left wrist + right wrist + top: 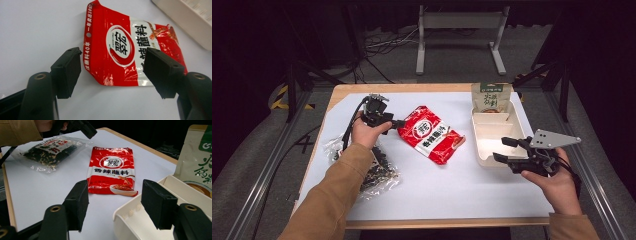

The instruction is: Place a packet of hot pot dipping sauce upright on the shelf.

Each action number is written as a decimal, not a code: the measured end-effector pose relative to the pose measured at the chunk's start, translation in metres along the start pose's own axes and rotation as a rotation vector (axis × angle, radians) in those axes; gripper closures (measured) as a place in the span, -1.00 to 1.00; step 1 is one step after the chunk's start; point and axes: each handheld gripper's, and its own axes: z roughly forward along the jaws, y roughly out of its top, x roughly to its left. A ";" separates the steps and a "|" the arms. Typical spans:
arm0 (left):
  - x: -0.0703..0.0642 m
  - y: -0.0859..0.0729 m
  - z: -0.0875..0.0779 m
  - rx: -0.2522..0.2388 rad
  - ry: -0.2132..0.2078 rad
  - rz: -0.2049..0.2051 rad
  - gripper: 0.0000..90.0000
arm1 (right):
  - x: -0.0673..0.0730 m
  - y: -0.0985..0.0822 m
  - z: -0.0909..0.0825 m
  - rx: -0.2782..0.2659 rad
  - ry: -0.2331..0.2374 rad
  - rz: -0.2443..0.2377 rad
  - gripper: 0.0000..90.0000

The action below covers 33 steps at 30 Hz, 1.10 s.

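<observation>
Black jaws of the left gripper (112,72) stand apart with nothing clamped — between them, a little farther off, the red seasoning packet (130,50) lies flat on the white table (37,30), untouched. From above, that packet (430,133) sits near the middle of the table, just right of the left gripper (398,123). Under the left forearm lies a clear bag of dark dried food (374,172). Right of the packet stands a cream compartment tray (492,131), with a green-and-cream pouch (490,97) leaning up at its far end. The right gripper (504,149) hovers at the tray's near corner — its jaws also apart, straddling the tray's rim (130,213) without pressing on it.
</observation>
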 end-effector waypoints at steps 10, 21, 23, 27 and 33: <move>0.015 -0.004 0.023 0.043 0.008 -0.072 -0.35 | 0.001 -0.002 -0.002 0.009 -0.010 0.007 -0.17; 0.017 -0.006 0.040 0.123 0.000 -0.089 -0.38 | -0.002 -0.006 -0.002 0.019 -0.012 0.019 -0.14; 0.017 -0.006 0.042 0.129 -0.005 -0.086 -0.38 | -0.002 -0.006 -0.002 0.016 -0.011 0.018 -0.14; 0.016 -0.007 0.045 0.141 -0.030 -0.094 -0.38 | -0.002 -0.007 -0.001 0.014 -0.007 0.016 -0.14; 0.015 -0.007 0.049 0.159 -0.048 -0.092 -0.36 | -0.003 -0.009 0.001 0.019 0.002 0.023 -0.13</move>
